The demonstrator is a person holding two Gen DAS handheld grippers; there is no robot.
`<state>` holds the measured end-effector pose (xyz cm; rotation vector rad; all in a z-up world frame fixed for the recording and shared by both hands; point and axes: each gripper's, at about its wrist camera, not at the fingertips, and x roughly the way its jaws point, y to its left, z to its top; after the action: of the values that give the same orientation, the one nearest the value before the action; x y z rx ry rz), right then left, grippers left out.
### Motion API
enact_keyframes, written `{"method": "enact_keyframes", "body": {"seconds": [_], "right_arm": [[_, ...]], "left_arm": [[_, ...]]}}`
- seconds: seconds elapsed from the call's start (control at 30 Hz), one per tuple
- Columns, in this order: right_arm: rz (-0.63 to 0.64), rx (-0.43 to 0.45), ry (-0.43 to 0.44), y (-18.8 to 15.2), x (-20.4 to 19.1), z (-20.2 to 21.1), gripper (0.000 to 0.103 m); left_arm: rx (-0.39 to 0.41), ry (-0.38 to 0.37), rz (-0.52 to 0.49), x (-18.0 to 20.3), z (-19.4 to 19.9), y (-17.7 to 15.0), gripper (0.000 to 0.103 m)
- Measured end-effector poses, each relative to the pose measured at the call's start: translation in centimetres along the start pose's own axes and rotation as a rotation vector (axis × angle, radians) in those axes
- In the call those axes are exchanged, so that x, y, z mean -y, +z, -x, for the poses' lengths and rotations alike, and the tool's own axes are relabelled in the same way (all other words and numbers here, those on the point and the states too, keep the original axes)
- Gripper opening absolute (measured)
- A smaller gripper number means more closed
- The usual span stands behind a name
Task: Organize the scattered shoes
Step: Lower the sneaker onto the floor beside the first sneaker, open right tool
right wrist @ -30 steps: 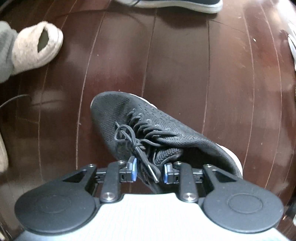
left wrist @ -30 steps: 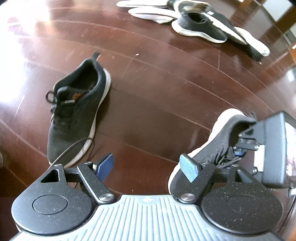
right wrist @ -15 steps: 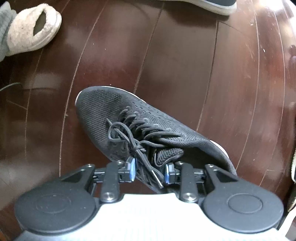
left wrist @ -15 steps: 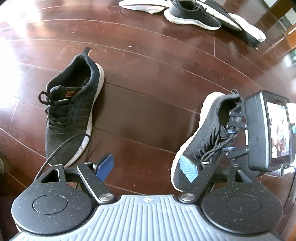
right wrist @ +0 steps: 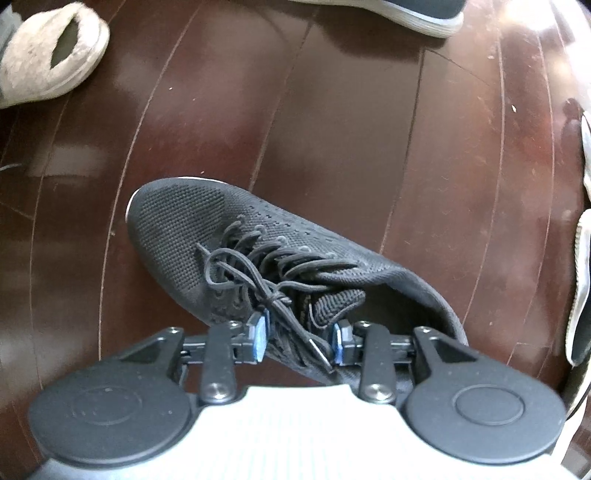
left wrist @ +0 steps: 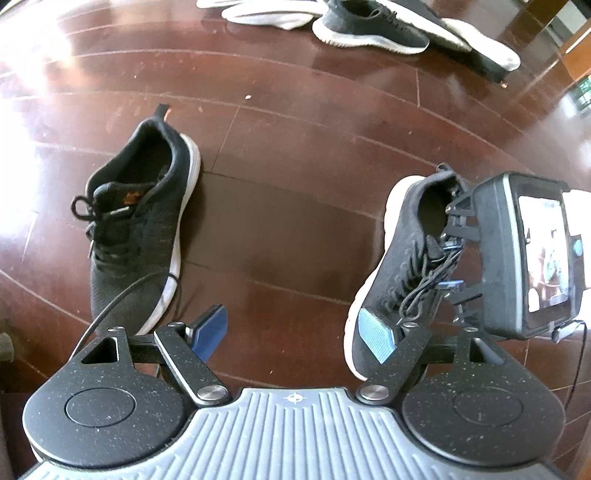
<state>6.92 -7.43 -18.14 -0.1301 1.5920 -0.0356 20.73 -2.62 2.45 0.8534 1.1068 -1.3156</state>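
Note:
A black knit sneaker with a white sole (right wrist: 236, 236) is held by its tongue and laces in my right gripper (right wrist: 298, 338), which is shut on it. In the left wrist view this sneaker (left wrist: 399, 266) hangs tilted at the right, toe towards the camera, and the right gripper (left wrist: 450, 265) comes in from the right with its screen showing. A matching black sneaker with an orange logo (left wrist: 136, 229) lies flat on the dark wooden floor at the left. My left gripper (left wrist: 291, 332) stands open between the two shoes, holding nothing.
Several black shoes (left wrist: 373, 31) and white insoles (left wrist: 266, 16) lie in a heap at the far end of the floor. A grey fleece slipper (right wrist: 48, 55) sits at the upper left of the right wrist view. A white-soled shoe (right wrist: 580, 258) lies at its right edge.
The right gripper has lifted the sneaker and carried it further into the left wrist view. The floor has dropped away under it. The left gripper stays open.

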Motion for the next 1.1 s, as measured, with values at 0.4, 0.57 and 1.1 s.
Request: {"method": "enact_keyframes", "body": {"seconds": [0.4,0.57,1.1], "right_arm": [[-0.103,0.033,-0.062,-0.9,-0.6,0.2,0.039],[-0.124,0.041,-0.106,-1.0,-0.9,0.6,0.041],[-0.244,0.074,-0.203,-1.6,-2.0,1.1,0.046]], "left_arm": [[0.108,-0.017,0.031,0.0,2.3,-0.2,0.083],[0.202,-0.017,0.008,0.4,4.5,-0.8,0.083],[0.334,0.008,-0.059,2.9,8.0,-3.3,0.083]]}}
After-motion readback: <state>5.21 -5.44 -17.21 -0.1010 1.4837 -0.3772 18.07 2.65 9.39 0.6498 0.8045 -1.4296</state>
